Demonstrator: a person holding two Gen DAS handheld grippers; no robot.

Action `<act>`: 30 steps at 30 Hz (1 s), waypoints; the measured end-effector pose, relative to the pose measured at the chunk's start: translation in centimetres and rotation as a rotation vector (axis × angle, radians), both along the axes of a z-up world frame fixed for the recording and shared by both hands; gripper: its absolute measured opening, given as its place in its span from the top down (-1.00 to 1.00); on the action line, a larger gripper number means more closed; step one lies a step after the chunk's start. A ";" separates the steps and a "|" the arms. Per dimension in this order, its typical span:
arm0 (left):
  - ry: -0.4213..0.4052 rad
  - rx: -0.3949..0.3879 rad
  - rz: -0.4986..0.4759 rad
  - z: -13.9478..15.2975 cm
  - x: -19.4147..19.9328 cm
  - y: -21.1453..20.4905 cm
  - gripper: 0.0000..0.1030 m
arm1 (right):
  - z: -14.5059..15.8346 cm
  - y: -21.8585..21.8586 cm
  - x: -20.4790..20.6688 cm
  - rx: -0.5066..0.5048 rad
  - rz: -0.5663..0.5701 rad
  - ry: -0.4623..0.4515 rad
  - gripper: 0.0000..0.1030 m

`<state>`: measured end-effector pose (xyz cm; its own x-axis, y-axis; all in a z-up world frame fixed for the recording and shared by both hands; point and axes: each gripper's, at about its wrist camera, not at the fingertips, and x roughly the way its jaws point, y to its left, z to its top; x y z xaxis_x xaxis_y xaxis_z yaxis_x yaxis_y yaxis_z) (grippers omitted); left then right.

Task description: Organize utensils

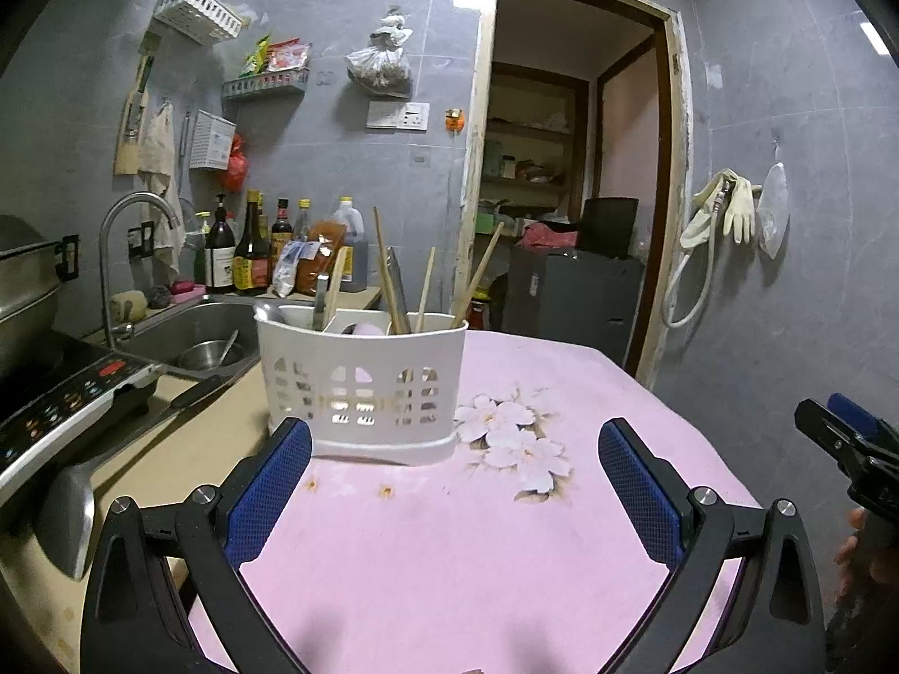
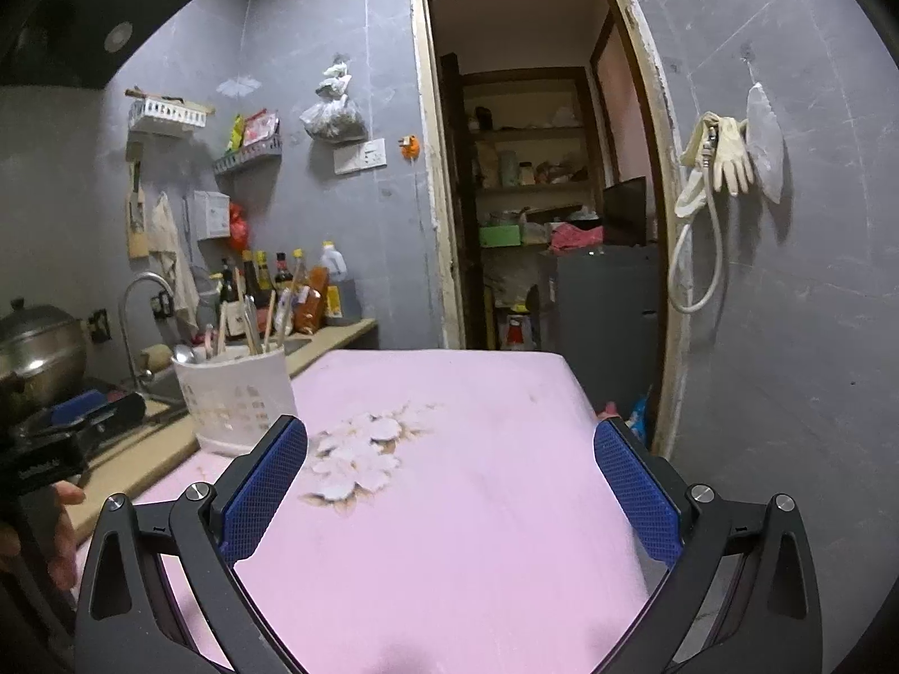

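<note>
Both units match: left gripper (image 1: 455, 449) and right gripper (image 2: 449, 449) have matte black forked linkage arms with silver round-head screws at the pivots, textured blue finger pads (image 1: 638, 497), triangular cutouts in the outer arms, bare skin on the holding hand (image 2: 59, 539).

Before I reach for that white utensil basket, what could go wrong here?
The basket is tall, and its chopsticks stick up well above the rim, so a nudge from the open left gripper might tip it. It also stands near the table edge beside the sink, so it could slide off.
</note>
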<state>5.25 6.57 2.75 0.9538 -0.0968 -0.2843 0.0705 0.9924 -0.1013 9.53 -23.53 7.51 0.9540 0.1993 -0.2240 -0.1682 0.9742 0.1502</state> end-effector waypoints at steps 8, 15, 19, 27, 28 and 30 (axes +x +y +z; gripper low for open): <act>0.002 0.002 0.041 -1.6 -1.6 0.1 -0.95 | -1.1 0.0 -2.0 -0.056 -0.094 -0.024 -1.00; -0.015 -0.002 0.053 -2.1 -2.5 0.0 -0.95 | -2.2 0.0 -3.4 -0.065 -0.117 -0.035 -1.00; -0.019 0.000 0.056 -2.4 -2.8 -0.2 -0.95 | -2.4 0.0 -3.8 -0.070 -0.126 -0.045 -1.00; -0.010 0.002 0.039 -2.8 -2.9 -0.3 -0.95 | -2.7 0.5 -3.9 -0.080 -0.124 -0.050 -1.00; -0.009 -0.004 0.036 -2.8 -2.9 -0.2 -0.95 | -2.7 0.5 -3.9 -0.078 -0.119 -0.047 -1.00; -0.006 -0.013 0.032 -2.9 -3.0 -0.1 -0.95 | -2.7 0.5 -3.8 -0.078 -0.116 -0.043 -1.00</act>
<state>2.29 6.48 -0.13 0.9582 -0.0698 -0.2773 0.0394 0.9927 -0.1136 5.71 -23.04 4.79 0.9788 0.0704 -0.1926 -0.0582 0.9960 0.0682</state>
